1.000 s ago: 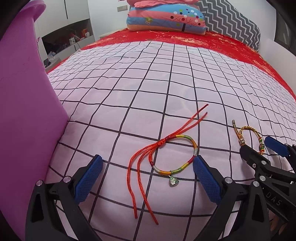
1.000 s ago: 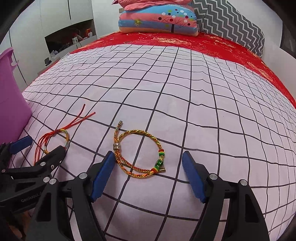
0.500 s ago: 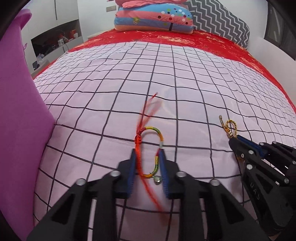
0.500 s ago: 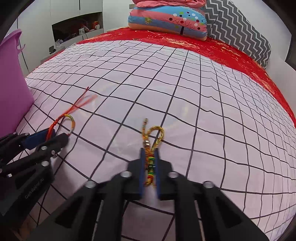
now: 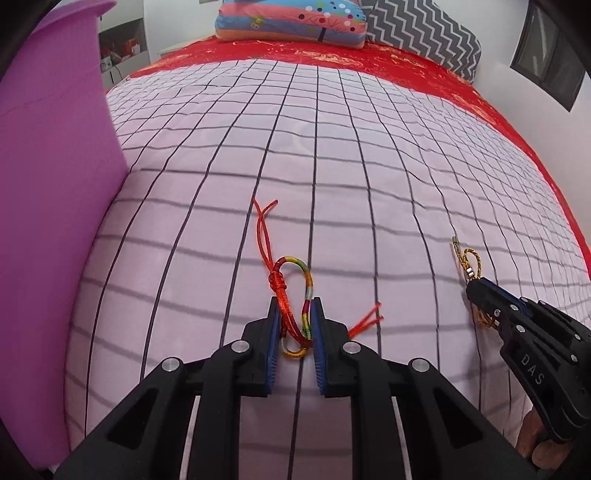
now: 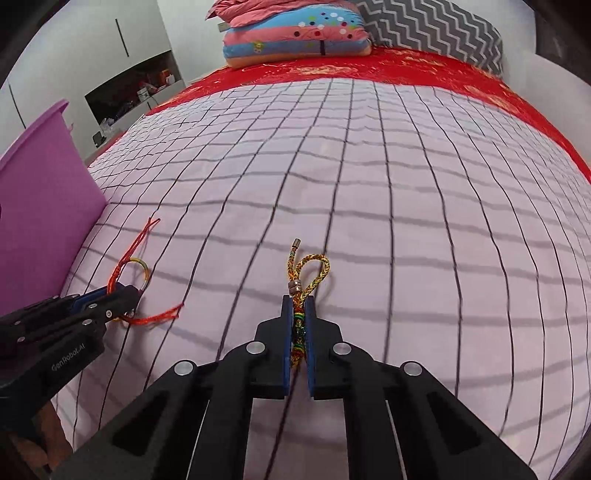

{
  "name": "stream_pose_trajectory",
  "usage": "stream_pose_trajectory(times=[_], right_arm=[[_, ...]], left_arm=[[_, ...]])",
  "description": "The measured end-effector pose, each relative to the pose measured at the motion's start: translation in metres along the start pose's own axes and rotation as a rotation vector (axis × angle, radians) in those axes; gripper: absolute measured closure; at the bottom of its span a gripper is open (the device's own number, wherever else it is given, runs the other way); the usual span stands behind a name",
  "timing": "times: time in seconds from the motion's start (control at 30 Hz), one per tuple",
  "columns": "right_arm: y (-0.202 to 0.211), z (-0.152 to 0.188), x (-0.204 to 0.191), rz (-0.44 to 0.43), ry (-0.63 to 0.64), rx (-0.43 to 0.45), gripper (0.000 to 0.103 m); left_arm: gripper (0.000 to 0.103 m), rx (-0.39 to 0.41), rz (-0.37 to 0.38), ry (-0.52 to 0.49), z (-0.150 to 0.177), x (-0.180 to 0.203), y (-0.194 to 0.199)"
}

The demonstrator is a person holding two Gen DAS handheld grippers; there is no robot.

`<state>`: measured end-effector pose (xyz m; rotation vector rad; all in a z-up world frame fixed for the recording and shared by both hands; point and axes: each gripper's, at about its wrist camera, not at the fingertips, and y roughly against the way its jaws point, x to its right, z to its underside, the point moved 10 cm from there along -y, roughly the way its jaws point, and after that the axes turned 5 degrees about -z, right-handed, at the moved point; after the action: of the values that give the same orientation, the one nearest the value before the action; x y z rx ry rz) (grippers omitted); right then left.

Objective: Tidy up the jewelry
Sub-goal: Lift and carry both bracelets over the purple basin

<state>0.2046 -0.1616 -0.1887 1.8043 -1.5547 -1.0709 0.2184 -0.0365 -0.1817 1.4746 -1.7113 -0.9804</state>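
My left gripper is shut on a red-cord bracelet with a rainbow band; its red tails trail ahead and to the right. It seems lifted slightly off the checked bedsheet. My right gripper is shut on a gold braided bracelet with coloured beads, whose loop sticks out past the fingertips. The right gripper also shows in the left wrist view, holding the gold bracelet. The left gripper shows in the right wrist view with the red bracelet.
A purple plastic bin stands at the left edge of the bed, also in the right wrist view. The pink checked sheet stretches ahead to a red cover and pillows at the far end.
Both grippers closed from wide open onto their bracelets, then rose a little and tilted. The bracelets are squeezed into narrow loops and the red tails have shifted.
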Motion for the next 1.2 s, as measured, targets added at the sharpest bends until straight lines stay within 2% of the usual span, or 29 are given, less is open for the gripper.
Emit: stream_pose_trajectory(times=[0.27,0.57,0.87,1.2], right_arm=[[0.052,0.048,-0.016,-0.022,-0.020,0.009,0.097],[0.109,0.060,-0.049,-0.086,-0.014,0.075,0.097],[0.164,0.043,-0.097,-0.113,0.066,0.170,0.097],[0.197,0.004,-0.170,-0.176,0.190,0.249,0.096]], left_arm=[[0.087,-0.008,0.032,-0.009,0.046,-0.001,0.057],[0.087,0.068,0.049,-0.010,0.066,-0.008,0.122],[0.087,0.191,0.040,0.020,0.049,-0.029,0.189],[0.087,0.297,0.000,0.097,0.012,-0.089,0.248]])
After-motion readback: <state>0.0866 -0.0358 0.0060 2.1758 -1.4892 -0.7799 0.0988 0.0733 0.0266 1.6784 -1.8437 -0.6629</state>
